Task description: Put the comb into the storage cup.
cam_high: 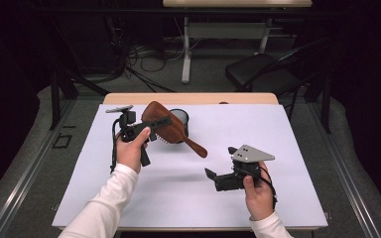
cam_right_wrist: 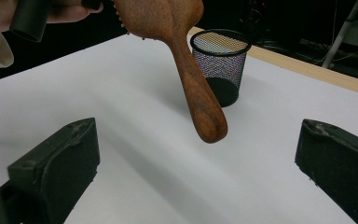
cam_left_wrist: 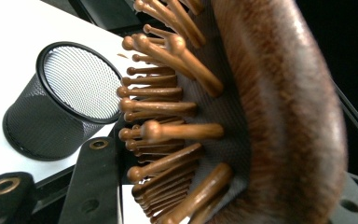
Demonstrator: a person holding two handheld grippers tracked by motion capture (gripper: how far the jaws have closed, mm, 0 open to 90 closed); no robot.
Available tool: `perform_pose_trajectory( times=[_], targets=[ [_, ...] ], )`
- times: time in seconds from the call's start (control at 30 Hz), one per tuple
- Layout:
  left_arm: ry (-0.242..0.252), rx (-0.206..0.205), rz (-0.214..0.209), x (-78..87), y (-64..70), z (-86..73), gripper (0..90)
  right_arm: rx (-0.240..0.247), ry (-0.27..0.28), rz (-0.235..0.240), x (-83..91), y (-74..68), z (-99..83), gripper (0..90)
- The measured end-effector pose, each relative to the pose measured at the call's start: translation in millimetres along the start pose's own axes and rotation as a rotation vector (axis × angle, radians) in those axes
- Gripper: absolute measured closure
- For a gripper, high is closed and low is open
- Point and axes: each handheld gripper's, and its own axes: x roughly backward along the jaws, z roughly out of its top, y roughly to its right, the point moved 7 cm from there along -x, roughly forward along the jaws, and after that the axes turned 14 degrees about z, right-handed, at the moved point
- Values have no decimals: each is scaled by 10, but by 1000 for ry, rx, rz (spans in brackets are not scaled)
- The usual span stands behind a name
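Hairbrush, dark reddish wood with round-tipped wooden bristles, hangs above the white worktop, clamped by its head in the left hand-held gripper. Behind it stands an empty black mesh cup. Right hand-held gripper gapes open.

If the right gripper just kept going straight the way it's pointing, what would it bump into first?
Probably the hairbrush: its handle tip hangs in the air between the right gripper's open jaws and straight ahead. The mesh cup stands farther behind. Depth is hard to judge, so the gripper might pass under the handle.
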Motion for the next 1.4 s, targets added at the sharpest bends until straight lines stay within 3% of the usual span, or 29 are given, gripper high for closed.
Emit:
perform_pose_trajectory(
  times=[0.77, 1.4],
  targets=[
    [29, -33, 79, 4, -26, 242, 501, -8, 4, -2, 10, 17, -7, 0],
    [81, -55, 116, 43, -16, 463, 500, -6, 2, 0, 5, 20, -14, 0]
  ],
)
